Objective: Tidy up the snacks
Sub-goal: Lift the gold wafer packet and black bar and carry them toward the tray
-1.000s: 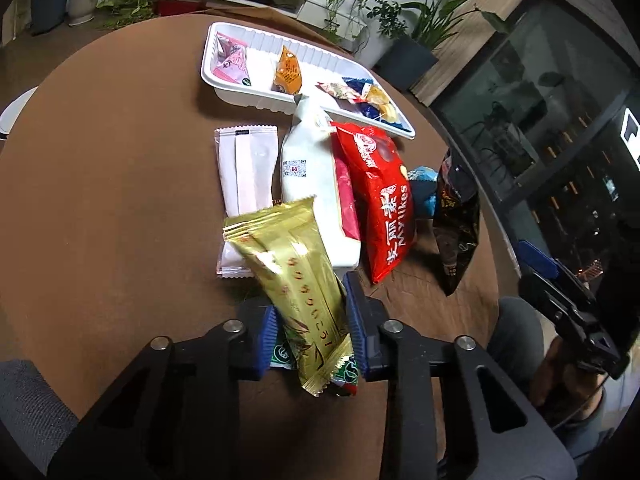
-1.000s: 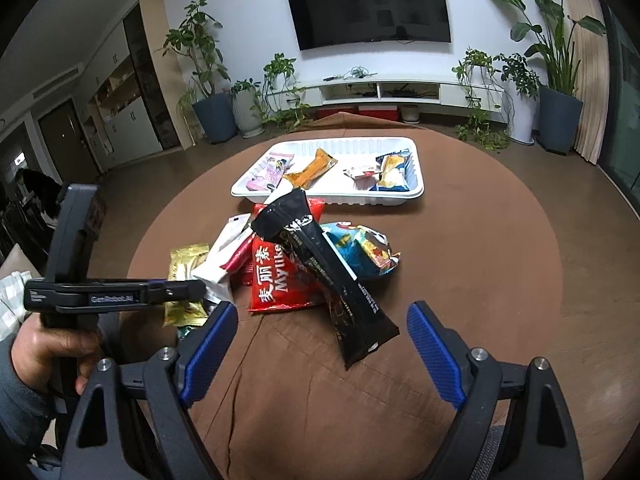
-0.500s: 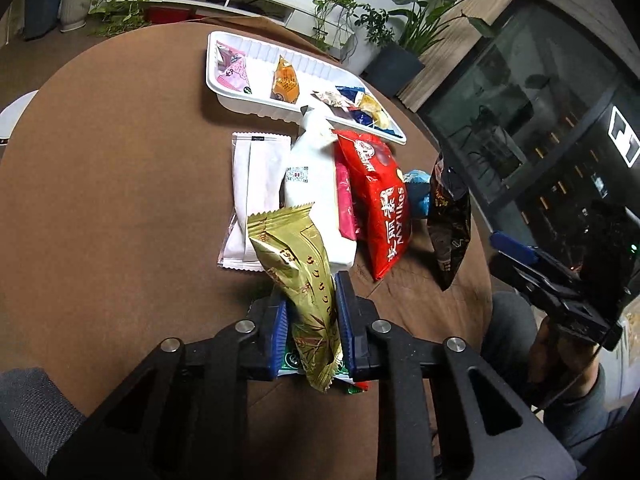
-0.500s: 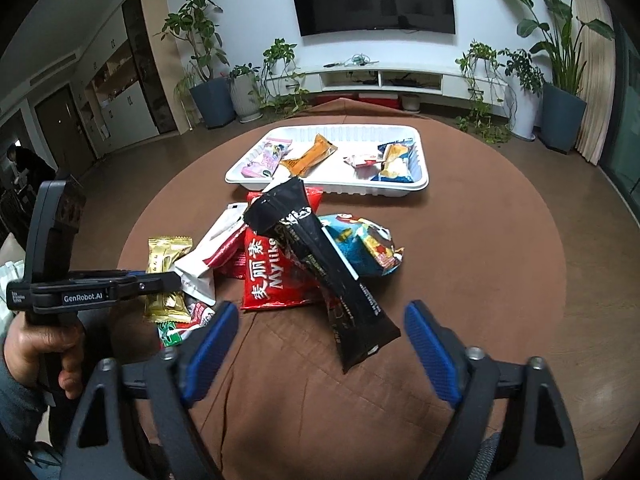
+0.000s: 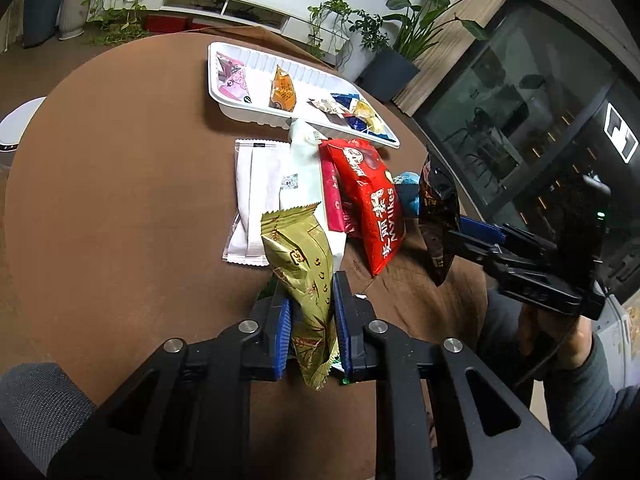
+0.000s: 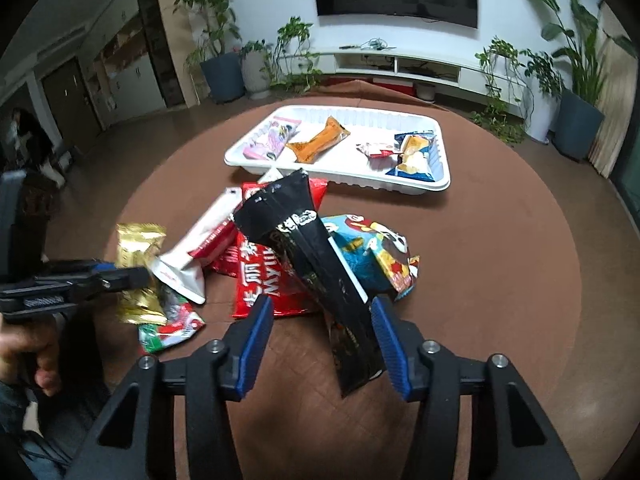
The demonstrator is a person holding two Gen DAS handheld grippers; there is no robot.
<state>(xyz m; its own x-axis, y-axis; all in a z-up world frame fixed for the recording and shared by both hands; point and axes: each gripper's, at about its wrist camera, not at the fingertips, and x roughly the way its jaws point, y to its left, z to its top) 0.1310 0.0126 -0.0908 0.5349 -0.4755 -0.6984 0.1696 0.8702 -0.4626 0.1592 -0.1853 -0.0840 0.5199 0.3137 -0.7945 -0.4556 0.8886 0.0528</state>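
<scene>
My left gripper (image 5: 311, 322) fingers pinch the gold packet (image 5: 304, 264), lifted off the surface. My right gripper (image 6: 322, 340) fingers are closing around the black packet (image 6: 316, 264); its long axis runs straight away between them, right pad nearly touching, left apart. White tray (image 6: 438, 184) lies ahead, beyond the pile.

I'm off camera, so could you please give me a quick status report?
Left gripper shut on gold packet. Right gripper closing around black packet, not yet gripped. Tray ahead, partly filled; nothing blocking.
</scene>
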